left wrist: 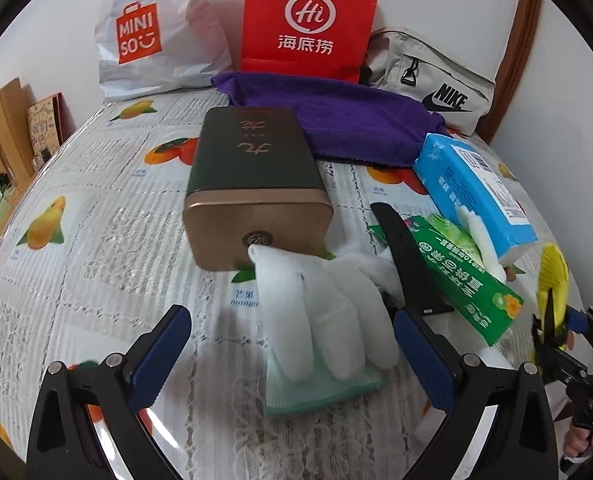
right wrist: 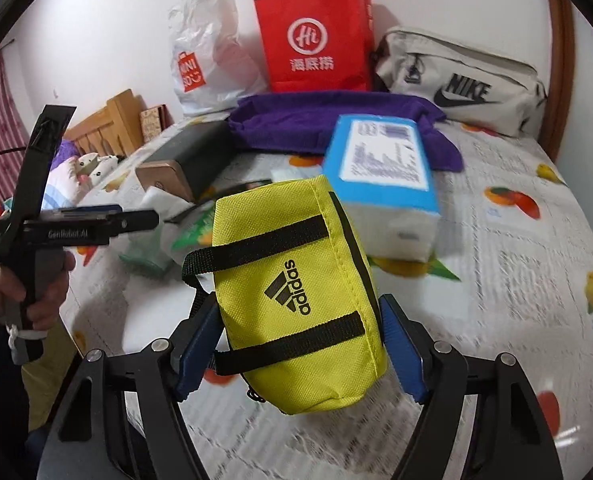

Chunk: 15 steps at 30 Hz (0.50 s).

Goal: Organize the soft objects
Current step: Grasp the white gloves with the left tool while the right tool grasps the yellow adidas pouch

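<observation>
My right gripper [right wrist: 300,340] is shut on a small yellow Adidas bag [right wrist: 296,284] and holds it above the table; the bag also shows at the right edge of the left wrist view [left wrist: 552,280]. My left gripper [left wrist: 292,344] is open and empty, its fingers on either side of a white glove [left wrist: 324,312] that lies on a green cloth [left wrist: 324,392]. A purple towel [left wrist: 336,120] lies at the back, also in the right wrist view [right wrist: 316,120]. A blue tissue pack [left wrist: 476,192] sits at the right.
A dark green and copper tin [left wrist: 252,176] lies just behind the glove. A green snack packet [left wrist: 464,276] and a black strap [left wrist: 404,248] lie to its right. A white Miniso bag [left wrist: 152,36], a red paper bag [left wrist: 308,20] and a grey Nike bag [left wrist: 432,80] stand by the wall.
</observation>
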### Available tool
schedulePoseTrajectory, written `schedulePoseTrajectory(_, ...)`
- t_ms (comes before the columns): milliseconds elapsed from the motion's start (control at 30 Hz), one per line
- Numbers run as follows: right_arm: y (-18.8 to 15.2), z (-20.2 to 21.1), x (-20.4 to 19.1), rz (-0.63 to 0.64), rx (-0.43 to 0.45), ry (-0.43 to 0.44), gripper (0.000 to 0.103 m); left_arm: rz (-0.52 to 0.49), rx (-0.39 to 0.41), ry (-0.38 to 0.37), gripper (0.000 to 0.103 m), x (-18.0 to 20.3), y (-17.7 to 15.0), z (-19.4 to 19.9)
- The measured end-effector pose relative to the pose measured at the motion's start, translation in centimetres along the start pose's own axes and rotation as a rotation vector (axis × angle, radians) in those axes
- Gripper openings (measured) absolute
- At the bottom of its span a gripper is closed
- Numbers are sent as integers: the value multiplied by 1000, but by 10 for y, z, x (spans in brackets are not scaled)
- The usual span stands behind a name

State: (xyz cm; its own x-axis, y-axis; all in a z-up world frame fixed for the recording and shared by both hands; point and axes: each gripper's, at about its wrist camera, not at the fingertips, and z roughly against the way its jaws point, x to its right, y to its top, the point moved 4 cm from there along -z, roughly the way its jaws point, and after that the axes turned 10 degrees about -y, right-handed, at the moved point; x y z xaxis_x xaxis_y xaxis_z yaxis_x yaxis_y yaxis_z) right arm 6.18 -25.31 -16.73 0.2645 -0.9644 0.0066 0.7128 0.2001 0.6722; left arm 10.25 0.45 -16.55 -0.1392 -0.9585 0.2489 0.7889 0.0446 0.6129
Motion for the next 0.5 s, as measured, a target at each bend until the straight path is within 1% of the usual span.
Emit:
schedulePoseTrajectory(67,-5,1,9,-15,-10,-23,76,-22,-2,24,97,2,0,-7)
schedulePoseTrajectory(133,-10,1,19,-37,-20,-45,76,-31,-11,35,87,3,0,-14)
schedulePoseTrajectory(167,-13,-1,24,-52,-31,-60,76,-28,-16,31,77,2,-1,-16)
schedulePoseTrajectory(200,-15,-3,29,-65,-41,-72,76,-17,-17,26,62,1,-2,-18)
schedulePoseTrajectory(233,-17,-5,33,-77,-50,-79,76,1,-10,16,55,-2,-2,-18)
schedulePoseTrajectory(267,-18,-7,35,-87,-56,-82,76,16,0,-8,50,-3,-3,-18)
schedulePoseTrajectory(367,-20,-13,39,-114,-66,-81,76,9,8,-35,20,-4,-3,-14)
schedulePoseTrajectory(400,-19,-14,39,-116,-65,-86,75,10,11,-35,20,-5,-2,-11)
schedulePoseTrajectory(467,-18,-15,37,-124,-63,-87,75,5,21,-38,13,-7,-2,-6)
schedulePoseTrajectory(500,-17,-16,37,-130,-61,-83,74,3,25,-44,13,-7,-2,-3)
